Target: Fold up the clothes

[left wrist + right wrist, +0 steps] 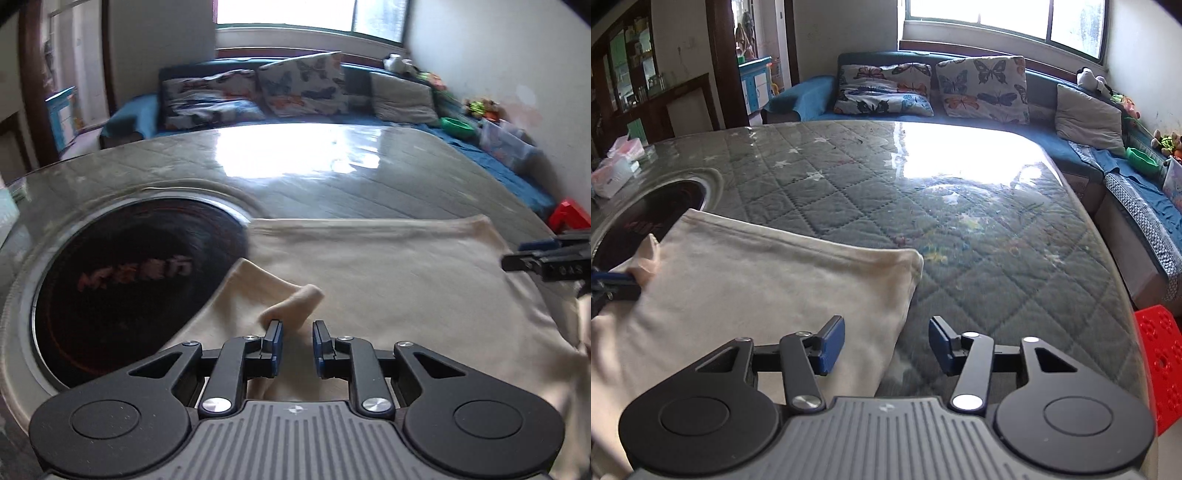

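Nearest the left wrist camera, the left gripper [297, 341] sits at 6 o'clock with its two blue-padded fingers [276, 341] parted by a narrow gap; a rolled lump of cream cloth lies just ahead of the tips, touching the left one, but nothing is pinched between them, so the claw reads as released. Nearest the right wrist camera, the right gripper [886, 341] is spread wide at 6 o'clock, clearly released, its left finger over the cloth's edge and its right finger over bare table.

By size: the table [979, 206] fills both views, a glossy clear sheet over a grey quilted cover with stars, bright with window glare towards 12 o'clock. On it lies the garment [768, 280], a cream piece spread flat, running from 9 o'clock to the centre in the right view and from the centre to 3 o'clock in the left view [388, 280]. One corner is turned over and bunched at the left claw. A round dark cooktop [133, 291] is set in the table at 9 o'clock; the cloth's edge overlaps its rim.

Beyond the table at 12 o'clock stands a blue sofa [809, 96] with butterfly cushions [982, 88]. A red stool [1163, 365] shows at 4 o'clock, beside the table.
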Available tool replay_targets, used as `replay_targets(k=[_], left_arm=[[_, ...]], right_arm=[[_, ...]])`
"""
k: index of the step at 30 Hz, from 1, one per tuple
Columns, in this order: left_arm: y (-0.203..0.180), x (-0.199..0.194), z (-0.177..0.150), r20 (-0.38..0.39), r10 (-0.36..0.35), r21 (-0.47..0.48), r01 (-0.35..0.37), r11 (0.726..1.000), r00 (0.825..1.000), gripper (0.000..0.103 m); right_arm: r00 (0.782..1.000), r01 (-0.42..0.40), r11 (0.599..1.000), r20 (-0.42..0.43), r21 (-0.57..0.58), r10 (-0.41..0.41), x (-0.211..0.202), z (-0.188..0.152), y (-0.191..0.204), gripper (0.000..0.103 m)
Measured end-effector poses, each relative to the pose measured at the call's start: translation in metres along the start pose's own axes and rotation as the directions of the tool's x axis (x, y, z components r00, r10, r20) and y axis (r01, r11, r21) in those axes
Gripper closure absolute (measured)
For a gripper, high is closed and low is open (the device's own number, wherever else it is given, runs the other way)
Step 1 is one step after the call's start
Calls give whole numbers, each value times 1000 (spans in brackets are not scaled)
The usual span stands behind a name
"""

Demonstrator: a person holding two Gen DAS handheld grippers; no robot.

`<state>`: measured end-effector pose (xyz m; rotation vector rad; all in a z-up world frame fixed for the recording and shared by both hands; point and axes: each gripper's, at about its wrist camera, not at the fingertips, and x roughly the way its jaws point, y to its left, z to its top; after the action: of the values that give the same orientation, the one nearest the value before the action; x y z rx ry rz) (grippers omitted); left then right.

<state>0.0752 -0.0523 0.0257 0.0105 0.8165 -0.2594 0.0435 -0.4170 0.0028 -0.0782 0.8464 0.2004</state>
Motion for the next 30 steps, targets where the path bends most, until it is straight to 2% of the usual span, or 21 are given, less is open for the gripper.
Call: replay_targets(k=[5,7,10,15,18,21,26,28,30], left_arm=[[5,16,17,18,34,6,-34,999,999,82],[7,22,25,27,44,8,-44,999,999,76],[5,33,34,34,70,31,-71,997,997,75],[11,48,44,45,98,10,-99,995,994,72],[14,42,44,48,91,-12,-91,996,995,71],[9,18,39,77,65,18,-67,998,995,71],[-16,-22,10,90,-31,127,19,992,995,70],[-26,-34,-6,79,-63,162,50,986,995,70],[-33,-42,-20,67,-84,183,71,981,994,70]], right_arm=[[1000,2,1000,4,13,-2,19,15,-1,75],[1000,7,1000,4,10,-7,27,22,-1,87],[1000,25,1000,9,-3,-25,40,34,0,93],[997,73,997,22,-21,-72,60,53,0,93],[997,82,995,14,-52,-81,63,60,2,90],[997,70,995,21,-70,-69,51,60,4,86],[1000,-7,992,27,-129,11,9,40,24,80],[997,-64,984,18,-164,68,-8,26,37,71],[993,-119,971,-1,-208,121,-24,7,55,71]])
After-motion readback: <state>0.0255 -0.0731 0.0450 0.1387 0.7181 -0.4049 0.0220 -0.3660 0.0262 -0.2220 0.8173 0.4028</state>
